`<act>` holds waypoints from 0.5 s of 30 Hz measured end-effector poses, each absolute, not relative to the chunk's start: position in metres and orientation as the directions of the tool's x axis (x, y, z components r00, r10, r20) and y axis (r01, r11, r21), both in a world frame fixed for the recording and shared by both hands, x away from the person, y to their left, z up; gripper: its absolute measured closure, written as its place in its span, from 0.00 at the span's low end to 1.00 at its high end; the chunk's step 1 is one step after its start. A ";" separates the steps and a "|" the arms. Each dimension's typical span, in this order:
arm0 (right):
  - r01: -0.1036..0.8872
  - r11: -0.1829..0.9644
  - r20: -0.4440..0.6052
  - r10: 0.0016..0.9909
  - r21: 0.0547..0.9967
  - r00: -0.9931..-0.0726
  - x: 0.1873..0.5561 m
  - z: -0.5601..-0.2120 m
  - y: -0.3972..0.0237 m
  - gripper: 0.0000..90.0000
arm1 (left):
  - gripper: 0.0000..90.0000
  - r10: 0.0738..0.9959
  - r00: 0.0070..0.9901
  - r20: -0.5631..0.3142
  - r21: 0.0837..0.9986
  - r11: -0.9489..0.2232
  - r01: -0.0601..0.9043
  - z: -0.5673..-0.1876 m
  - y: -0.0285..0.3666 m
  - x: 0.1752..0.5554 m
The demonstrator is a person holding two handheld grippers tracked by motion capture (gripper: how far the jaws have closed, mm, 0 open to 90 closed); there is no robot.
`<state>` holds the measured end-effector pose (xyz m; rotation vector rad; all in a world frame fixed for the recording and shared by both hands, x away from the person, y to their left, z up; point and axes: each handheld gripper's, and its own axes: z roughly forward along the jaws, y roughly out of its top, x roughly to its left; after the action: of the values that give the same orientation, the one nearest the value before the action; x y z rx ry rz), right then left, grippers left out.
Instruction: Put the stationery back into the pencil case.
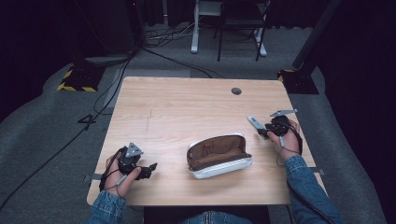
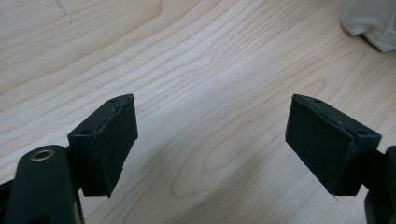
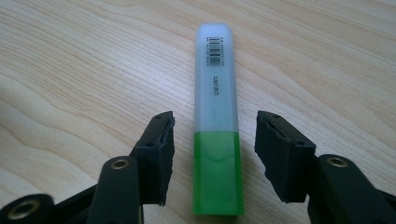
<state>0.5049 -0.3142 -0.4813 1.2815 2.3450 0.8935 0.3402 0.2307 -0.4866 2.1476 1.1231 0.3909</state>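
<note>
From my left gripper view, the white pouch [image 2: 371, 25] is cut off by the top right corner; I get just a pale, blurred fold. In my right gripper view, the highlighter [image 3: 216, 121] has its green cap clipped near the bottom edge, and its barcode text is too small to read. Inside the pouch [image 1: 218, 156], I can't tell any contents from the high view.

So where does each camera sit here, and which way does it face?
High view: above the person's side, facing forward and down on the table; forearms, left gripper and right gripper show.
Left gripper view: rides that gripper, facing bare wood; open jaws and a pencil case corner.
Right gripper view: looks along its jaws at a green highlighter between them.
Shared: high and left views both show the case.
</note>
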 end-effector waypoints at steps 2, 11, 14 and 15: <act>0.639 0.407 0.015 0.837 0.653 -0.548 0.507 -0.483 -0.313 0.57 | 0.19 0.817 0.575 -0.041 0.686 -0.396 0.611 -0.488 0.233 0.339; 0.647 0.422 0.004 0.836 0.635 -0.549 0.512 -0.485 -0.306 0.61 | 0.18 0.849 0.525 -0.057 0.668 -0.358 0.652 -0.495 0.242 0.337; 0.647 0.423 0.006 0.834 0.634 -0.552 0.512 -0.485 -0.306 0.70 | 0.18 0.848 0.528 -0.053 0.668 -0.362 0.650 -0.498 0.244 0.338; 0.647 0.424 0.006 0.833 0.634 -0.553 0.512 -0.485 -0.306 0.72 | 0.18 0.846 0.531 -0.052 0.666 -0.367 0.650 -0.499 0.244 0.338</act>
<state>0.5117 -0.3061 -0.4847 1.2772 2.3740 0.8528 0.3383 0.2441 -0.4992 2.1326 1.2066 0.3969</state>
